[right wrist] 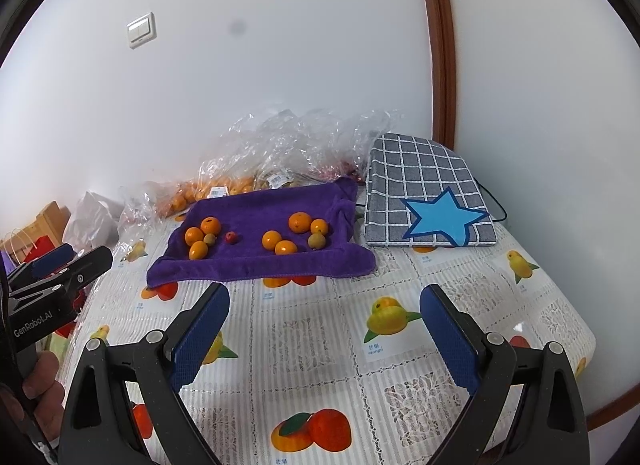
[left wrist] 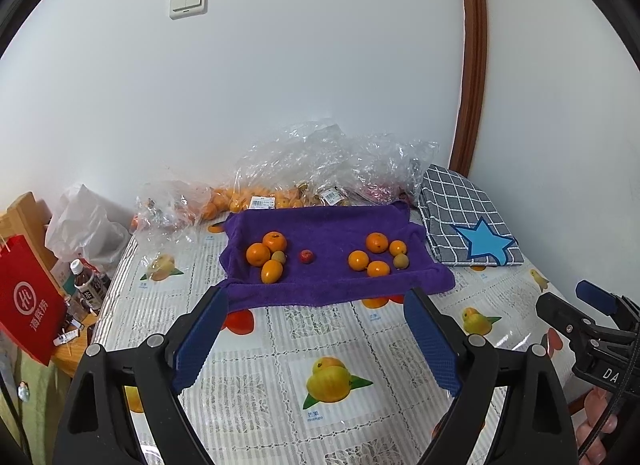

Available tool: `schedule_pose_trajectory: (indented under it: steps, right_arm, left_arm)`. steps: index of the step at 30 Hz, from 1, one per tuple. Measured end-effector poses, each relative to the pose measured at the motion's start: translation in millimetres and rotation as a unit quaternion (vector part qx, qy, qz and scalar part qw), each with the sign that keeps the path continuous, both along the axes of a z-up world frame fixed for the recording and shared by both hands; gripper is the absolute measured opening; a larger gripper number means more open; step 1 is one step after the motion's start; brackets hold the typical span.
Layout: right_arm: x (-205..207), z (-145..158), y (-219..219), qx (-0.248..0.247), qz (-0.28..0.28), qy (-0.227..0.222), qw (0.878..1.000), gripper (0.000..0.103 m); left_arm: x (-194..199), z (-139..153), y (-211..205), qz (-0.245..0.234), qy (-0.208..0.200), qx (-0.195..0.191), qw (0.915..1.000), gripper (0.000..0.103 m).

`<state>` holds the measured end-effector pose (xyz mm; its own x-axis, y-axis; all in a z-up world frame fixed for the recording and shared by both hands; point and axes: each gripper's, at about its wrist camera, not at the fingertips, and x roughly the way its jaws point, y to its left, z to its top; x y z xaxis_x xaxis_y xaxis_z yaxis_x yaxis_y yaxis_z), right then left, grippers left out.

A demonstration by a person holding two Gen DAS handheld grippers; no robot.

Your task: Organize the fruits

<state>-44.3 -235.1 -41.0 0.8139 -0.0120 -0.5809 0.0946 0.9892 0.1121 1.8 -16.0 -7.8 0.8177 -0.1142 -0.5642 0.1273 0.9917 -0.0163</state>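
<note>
Two clusters of oranges (left wrist: 267, 255) (left wrist: 374, 253) are seen on the purple towel (left wrist: 328, 233), a small red fruit (left wrist: 307, 256) between them; sorted or still mixed cannot be settled. Left gripper (left wrist: 316, 313) and right gripper (right wrist: 324, 305) are held spread wide, empty, near the towel

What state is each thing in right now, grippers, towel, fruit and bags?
Left hand-held gripper: open, empty.
Right hand-held gripper: open, empty.
Purple towel: spread, edges rumpled.
Fruit: two clusters on towel.
Red fruit: alone between clusters.
Plastic bags: crumpled, behind towel.
</note>
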Motion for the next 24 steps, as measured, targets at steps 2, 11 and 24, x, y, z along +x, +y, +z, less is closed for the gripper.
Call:
schedule_pose_trajectory:
  steps: [2,11,24]
  right_arm:
    - [-1.6,0.0,0.0,0.002,0.000,-0.001,1.000,0.095]
    - [-4.4,1.6,1.5,-0.001,0.000,-0.002,1.000,0.095]
    - [-4.3,1.5,2.3,0.005,-0.001,-0.001,1.000,0.095]
  left_arm:
    - [0.3,0.0,0.8,0.000,0.000,-0.001,1.0000,0.089]
    - [0.3,0.6,4.1,0.003,0.000,-0.004,1.0000,0.090]
    - [0.8,0.7,4.6,0.006,0.000,-0.002,1.0000,0.090]
